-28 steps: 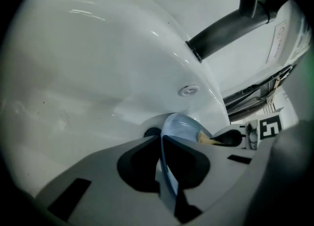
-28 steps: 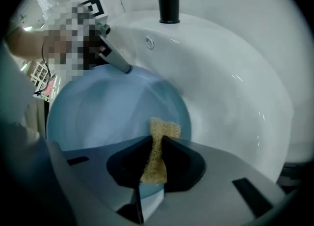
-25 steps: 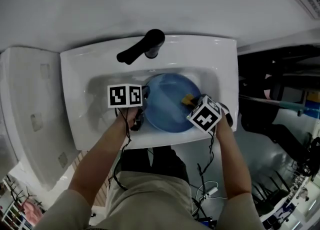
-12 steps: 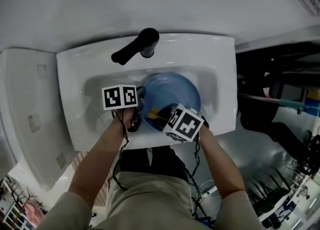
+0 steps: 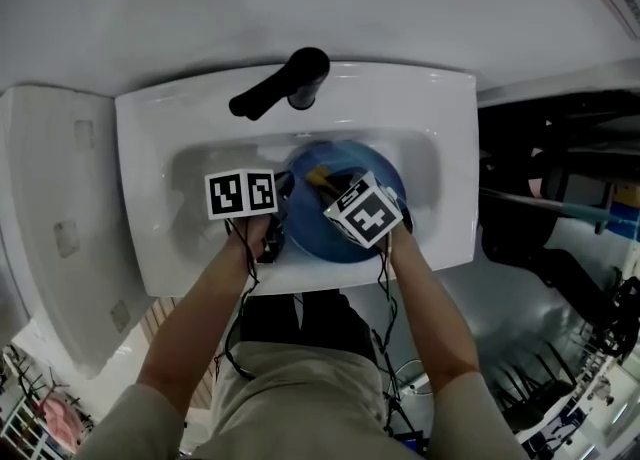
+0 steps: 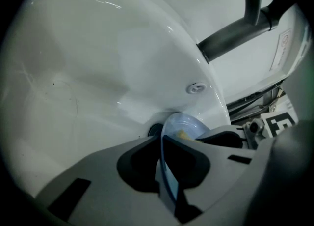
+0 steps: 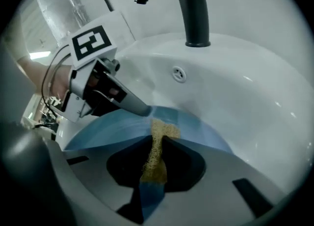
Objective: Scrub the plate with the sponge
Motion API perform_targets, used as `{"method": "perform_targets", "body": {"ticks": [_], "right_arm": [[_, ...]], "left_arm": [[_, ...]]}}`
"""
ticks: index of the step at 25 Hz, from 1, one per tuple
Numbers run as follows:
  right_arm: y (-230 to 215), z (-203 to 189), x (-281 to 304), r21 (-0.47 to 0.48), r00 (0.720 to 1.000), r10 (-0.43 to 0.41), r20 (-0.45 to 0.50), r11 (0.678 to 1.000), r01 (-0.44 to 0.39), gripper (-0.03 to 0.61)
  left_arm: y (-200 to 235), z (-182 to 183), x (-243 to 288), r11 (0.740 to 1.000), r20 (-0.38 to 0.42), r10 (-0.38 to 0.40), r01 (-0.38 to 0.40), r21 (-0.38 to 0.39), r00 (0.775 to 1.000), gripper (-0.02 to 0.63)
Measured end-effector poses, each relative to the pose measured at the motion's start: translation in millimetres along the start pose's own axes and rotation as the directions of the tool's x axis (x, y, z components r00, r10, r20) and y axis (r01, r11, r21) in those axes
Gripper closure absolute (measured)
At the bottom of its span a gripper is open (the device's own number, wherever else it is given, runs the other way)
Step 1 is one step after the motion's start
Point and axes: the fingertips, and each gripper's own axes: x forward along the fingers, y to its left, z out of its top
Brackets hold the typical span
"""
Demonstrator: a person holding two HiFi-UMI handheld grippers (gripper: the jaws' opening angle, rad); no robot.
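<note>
A blue plate (image 5: 345, 238) stands tilted in the white sink (image 5: 150, 148). My left gripper (image 5: 283, 188) is shut on the plate's left rim; in the left gripper view the thin blue edge (image 6: 163, 171) runs between its jaws (image 6: 162, 139). My right gripper (image 5: 322, 180) is shut on a yellow sponge (image 7: 158, 151) with a blue backing. The sponge's tip presses on the plate's face (image 7: 113, 127), close to the left gripper's fingertips (image 7: 140, 108). In the head view the sponge (image 5: 318, 178) shows near the plate's far left part.
A black faucet (image 5: 290, 88) stands on the sink's back rim, its spout reaching left over the basin. The overflow hole (image 7: 178, 74) and the drain (image 6: 153, 130) lie near the plate. Basin walls close in on all sides. A white panel (image 5: 50, 218) lies to the left.
The right gripper has swept the sponge across the plate, from its right side to the near left, then up to the far left. The left gripper has held the rim still.
</note>
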Motion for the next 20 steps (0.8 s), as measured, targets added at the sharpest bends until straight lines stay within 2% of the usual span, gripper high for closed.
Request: {"method": "perform_targets", "body": {"ticks": [3,5,7,9,15,18,20], "right_arm": [[-34.7,-8.3,-0.1,-0.061,0.987,-0.155,-0.052,0.987,0.152,0.509],[-53.6,-22.8,-8.1,-0.135,0.96,-0.249,-0.128,0.963,0.232,0.509],[-64.7,-41.9,-21.2,-0.216,0.924,-0.309,-0.225,0.94,0.262,0.508],[-65.7,-60.8,-34.9,-0.256,0.9,-0.316,-0.301,0.936,0.243,0.508],[-13.2,-88.2,-73.6,-0.203,0.905,-0.129,-0.406,0.978,0.048,0.509],[30.3,-84.5,-84.2,-0.165,0.915,0.017,-0.402,0.982,-0.091,0.509],[60.2,-74.5,-81.5,-0.145,0.925,0.116,-0.362,0.973,-0.179,0.509]], "left_arm": [[-0.3,0.0,-0.6,1.0,0.006,0.002,-0.002,0.004,1.0,0.588],[0.1,-0.2,-0.9,1.0,0.012,0.005,-0.005,0.003,1.0,0.588],[1.4,2.5,-1.5,1.0,0.025,0.012,-0.012,0.008,1.0,0.588],[2.4,5.2,-3.1,1.0,0.036,0.018,-0.019,0.012,0.999,0.586],[-1.6,5.9,-5.1,1.0,0.04,0.026,-0.027,0.013,0.999,0.586],[-0.5,4.4,-4.9,0.999,0.042,0.035,-0.035,0.001,0.998,0.586],[-0.5,3.3,-5.5,0.999,0.042,0.041,-0.041,-0.004,0.998,0.586]]}}
